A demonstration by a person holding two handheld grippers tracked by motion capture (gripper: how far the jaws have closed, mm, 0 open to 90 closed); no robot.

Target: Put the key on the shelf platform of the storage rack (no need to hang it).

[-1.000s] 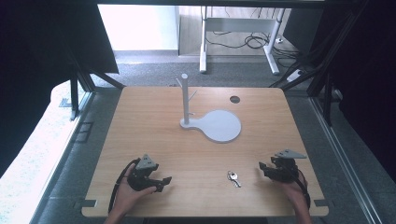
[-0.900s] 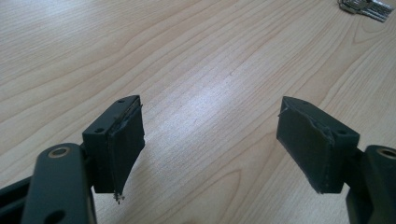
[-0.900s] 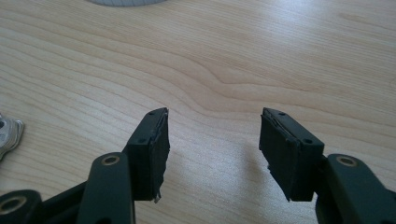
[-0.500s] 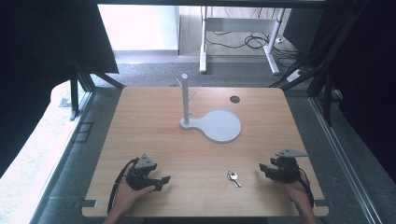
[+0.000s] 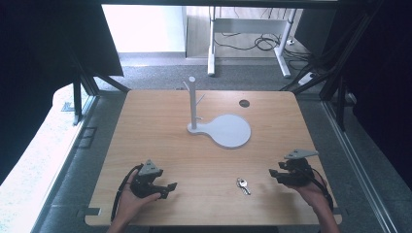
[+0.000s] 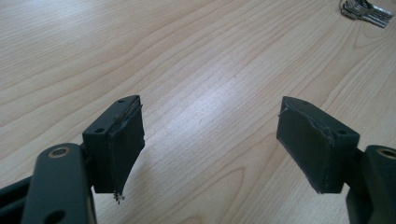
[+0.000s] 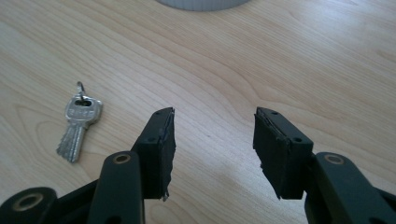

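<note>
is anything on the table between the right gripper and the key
Nothing visible. In the high view only bare wood lies between the right gripper and the key. In the right gripper view the key lies flat, left of the open jaws, which have just been closing with nothing between them.

key (image 5: 242,185): small, silver, on a ring — lying flat
place: near table edge (image 5: 204,219) — between both grippers, untouched
</note>
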